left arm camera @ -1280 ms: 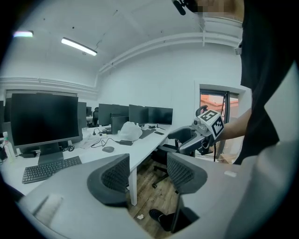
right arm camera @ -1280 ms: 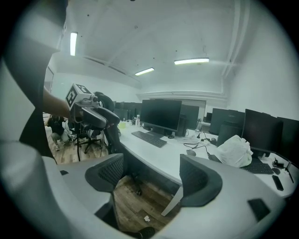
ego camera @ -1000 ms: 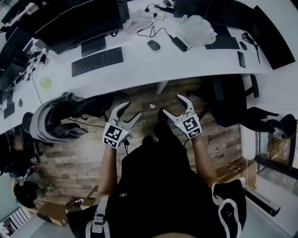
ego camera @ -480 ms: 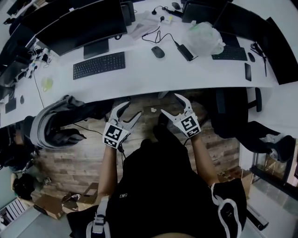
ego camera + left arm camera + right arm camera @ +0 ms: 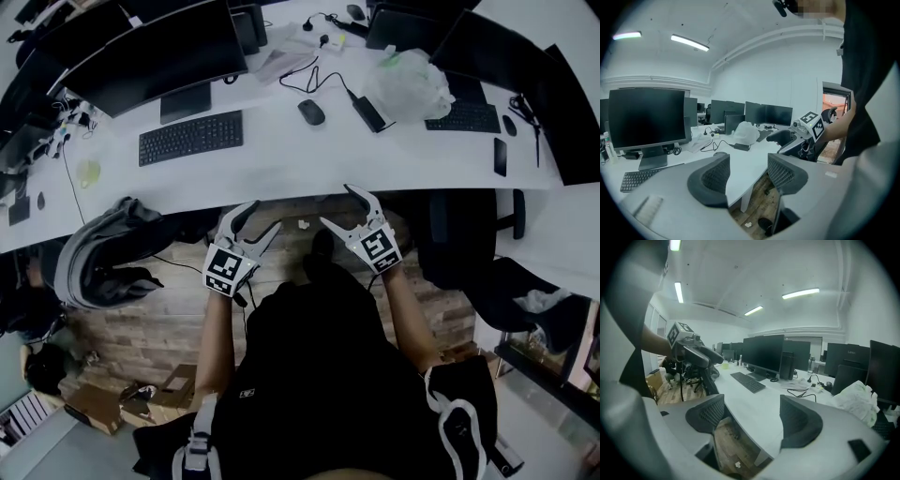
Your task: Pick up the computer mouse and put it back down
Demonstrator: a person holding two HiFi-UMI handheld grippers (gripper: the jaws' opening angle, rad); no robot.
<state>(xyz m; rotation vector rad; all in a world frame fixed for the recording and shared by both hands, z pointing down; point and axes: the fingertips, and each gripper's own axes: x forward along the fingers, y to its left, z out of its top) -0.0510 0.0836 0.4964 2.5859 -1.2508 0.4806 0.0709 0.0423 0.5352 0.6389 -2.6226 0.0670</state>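
Note:
The dark computer mouse (image 5: 311, 112) lies on the white desk (image 5: 281, 155), right of a black keyboard (image 5: 190, 137) and beside a black cable. Both grippers hang in front of the desk's near edge, over the wooden floor, well short of the mouse. My left gripper (image 5: 263, 217) is open with nothing in it; the left gripper view shows its pads (image 5: 715, 177) spread, with desk and floor between them. My right gripper (image 5: 337, 205) is open too and holds nothing, and its pads (image 5: 799, 420) frame the desk edge.
Black monitors (image 5: 159, 52) line the back of the desk. A white plastic bag (image 5: 408, 70), a power brick (image 5: 367, 112), a second keyboard (image 5: 466, 116) and a phone (image 5: 500, 157) lie to the right. A chair draped with a jacket (image 5: 103, 248) stands left, a black chair (image 5: 459, 234) right.
Both grippers have come a little closer to the desk's near edge, still open. The desk fills more of the head view.

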